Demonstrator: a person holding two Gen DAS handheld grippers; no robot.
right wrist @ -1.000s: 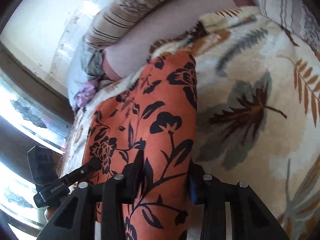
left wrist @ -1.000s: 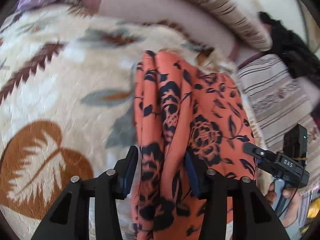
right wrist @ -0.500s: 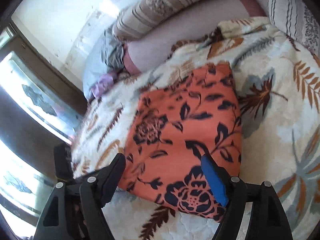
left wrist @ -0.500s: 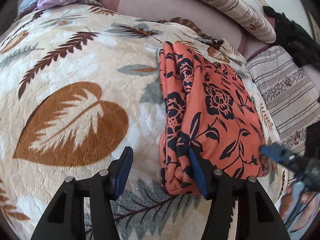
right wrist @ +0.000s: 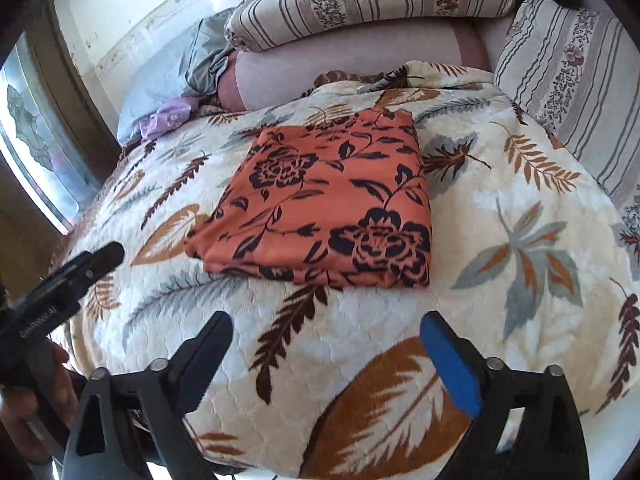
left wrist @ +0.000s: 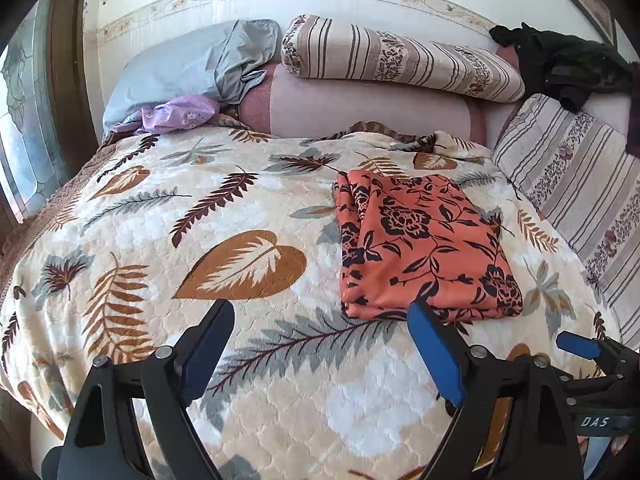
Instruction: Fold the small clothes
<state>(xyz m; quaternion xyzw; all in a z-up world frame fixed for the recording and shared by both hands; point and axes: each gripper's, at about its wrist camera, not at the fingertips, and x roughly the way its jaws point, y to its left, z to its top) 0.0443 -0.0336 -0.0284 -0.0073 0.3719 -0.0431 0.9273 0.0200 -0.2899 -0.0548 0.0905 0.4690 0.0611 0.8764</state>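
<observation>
A bed (left wrist: pixel 240 412) covered with a cream quilted blanket printed with brown and grey leaves fills both views, with a pale wall behind it. In the left wrist view, far beyond and to the left of the left tongs (left wrist: pixel 320 342), a window (left wrist: pixel 20 132) sits at the edge, then a grey pillow (left wrist: pixel 180 60) with a small lilac cloth (left wrist: pixel 180 111) in front of it. A striped bolster (left wrist: pixel 400 60) lies on a pink cushion (left wrist: pixel 360 108) along the headboard side, and a dark garment (left wrist: pixel 568 68) is heaped at the far right above another striped cushion (left wrist: pixel 580 184).

The left tongs have just been opening and stand released, with only blanket between them. The folded orange cloth (left wrist: pixel 424 248) with black flowers lies flat on the blanket just ahead of their right finger (left wrist: pixel 436 354), apart from it. To the right, the right tongs (left wrist: pixel 576 344) show at the frame edge.

In the right wrist view the right tongs (right wrist: pixel 328 350) have likewise been opening and are released wide, nothing between them. The orange cloth (right wrist: pixel 328 204) rests ahead of them, a neat rectangle, well clear of both fingers. The left tongs (right wrist: pixel 100 254) enter from the left, held by a hand (right wrist: pixel 36 400).
</observation>
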